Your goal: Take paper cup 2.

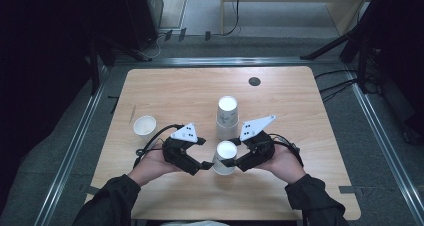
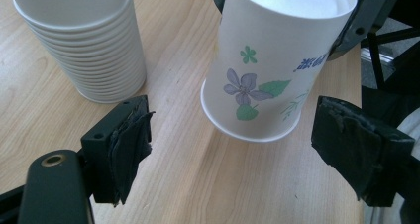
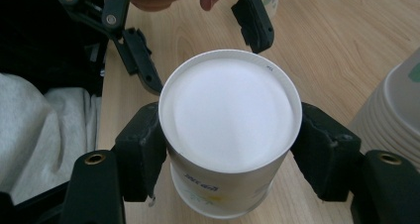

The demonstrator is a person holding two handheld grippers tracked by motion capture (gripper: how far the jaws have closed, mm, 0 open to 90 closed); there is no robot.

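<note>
A white paper cup (image 1: 226, 156) with a flower print (image 2: 267, 70) is upside down near the table's front edge, tilted, its base facing up (image 3: 230, 115). My right gripper (image 1: 231, 161) (image 3: 232, 147) is shut on the cup, one pad pressing on each side near its top. My left gripper (image 1: 205, 165) (image 2: 236, 140) is open, with its jaws standing either side of the cup's lower rim and not touching it. In the right gripper view the left gripper (image 3: 198, 45) shows just beyond the cup. A tall stack of upside-down cups (image 1: 227, 117) (image 2: 84, 40) (image 3: 396, 120) stands right behind.
A single cup (image 1: 144, 126) stands upright with its mouth up at the left of the wooden table (image 1: 175, 91). A small black round cap (image 1: 254, 81) sits in the tabletop near the far edge. Floor rails and dark equipment surround the table.
</note>
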